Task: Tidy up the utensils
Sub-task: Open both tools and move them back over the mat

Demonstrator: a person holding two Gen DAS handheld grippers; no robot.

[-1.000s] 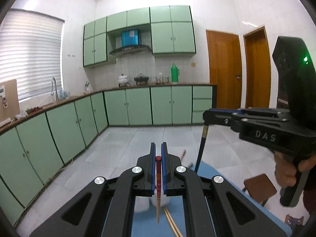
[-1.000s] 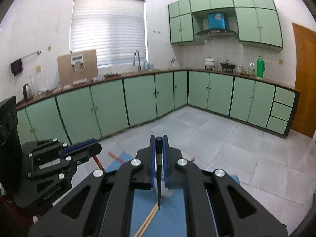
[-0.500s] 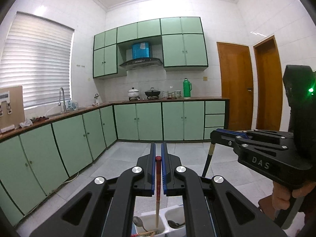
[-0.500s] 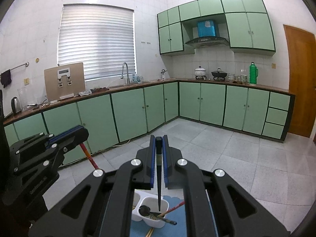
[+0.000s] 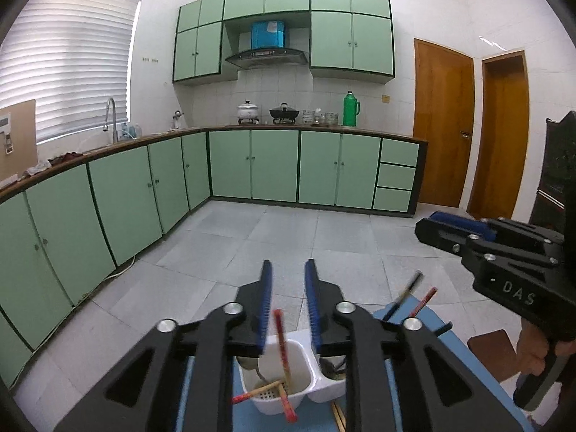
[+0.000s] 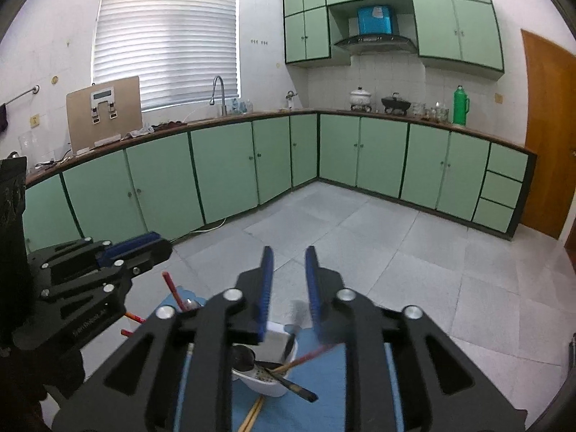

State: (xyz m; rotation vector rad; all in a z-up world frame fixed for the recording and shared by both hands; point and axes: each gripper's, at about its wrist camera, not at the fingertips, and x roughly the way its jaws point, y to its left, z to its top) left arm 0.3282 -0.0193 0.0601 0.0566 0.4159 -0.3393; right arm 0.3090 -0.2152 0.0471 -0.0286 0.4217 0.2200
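A white two-compartment utensil holder (image 5: 279, 401) stands on a blue mat (image 5: 316, 419); it also shows in the right wrist view (image 6: 270, 385). My left gripper (image 5: 288, 306) is open above it, and a red chopstick (image 5: 282, 345) stands free in the left compartment. My right gripper (image 6: 288, 288) is open, and a dark chopstick (image 6: 292, 338) leans in the holder below it. A dark and a red chopstick (image 5: 410, 293) stick up from the right compartment. Spoons (image 6: 243, 356) lie in the holder.
Loose wooden chopsticks (image 6: 252, 414) lie on the mat in front of the holder. A brown stool (image 5: 493, 349) stands at the right. Green cabinets (image 5: 273, 169) line the far walls across a tiled floor (image 5: 288, 237).
Both grippers have opened and let go of their chopsticks, the red one from the left and the dark one from the right. Both chopsticks now stand in the holder.
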